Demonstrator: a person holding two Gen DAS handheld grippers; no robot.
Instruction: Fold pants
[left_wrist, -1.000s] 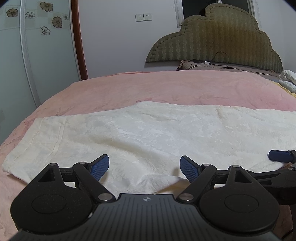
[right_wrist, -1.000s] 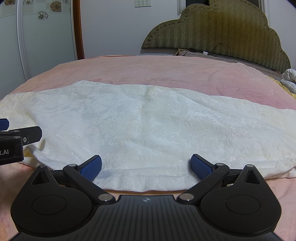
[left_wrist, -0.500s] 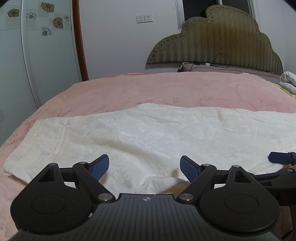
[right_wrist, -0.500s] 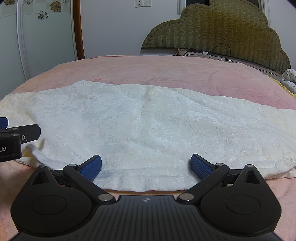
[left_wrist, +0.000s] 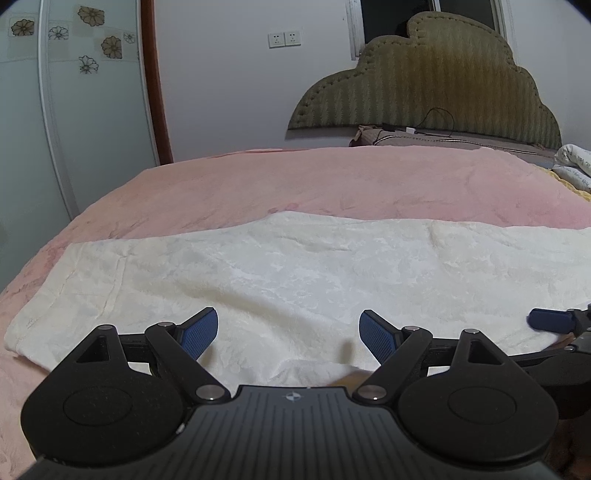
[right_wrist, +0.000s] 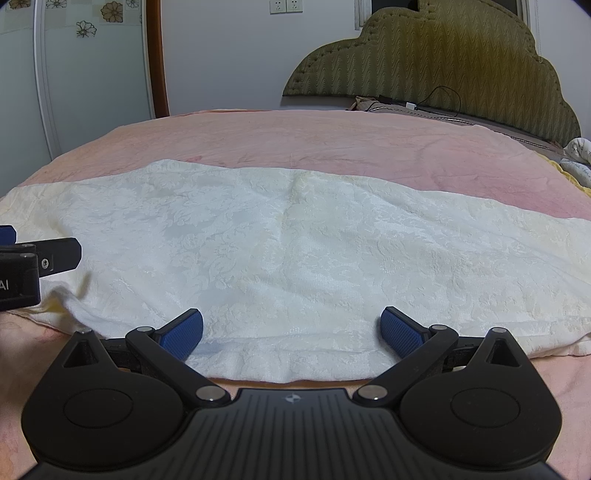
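Cream-white patterned pants (left_wrist: 295, 280) lie flat across the pink bed, stretched left to right; they also show in the right wrist view (right_wrist: 295, 258). My left gripper (left_wrist: 288, 334) is open and empty, its blue pads over the near edge of the cloth. My right gripper (right_wrist: 291, 330) is open and empty, also over the near edge. The right gripper's finger shows at the right edge of the left wrist view (left_wrist: 550, 320). The left gripper's body shows at the left edge of the right wrist view (right_wrist: 37, 258).
The pink bedspread (left_wrist: 332, 184) covers the bed. An olive padded headboard (left_wrist: 436, 81) stands at the far right, with a cable and pillow (left_wrist: 406, 134) below it. A wardrobe door with flower decals (left_wrist: 74, 110) is on the left. White bedding (left_wrist: 576, 162) lies at the far right.
Both grippers have stayed open. The left gripper's view has shifted slightly back and up; the pants lie as before.
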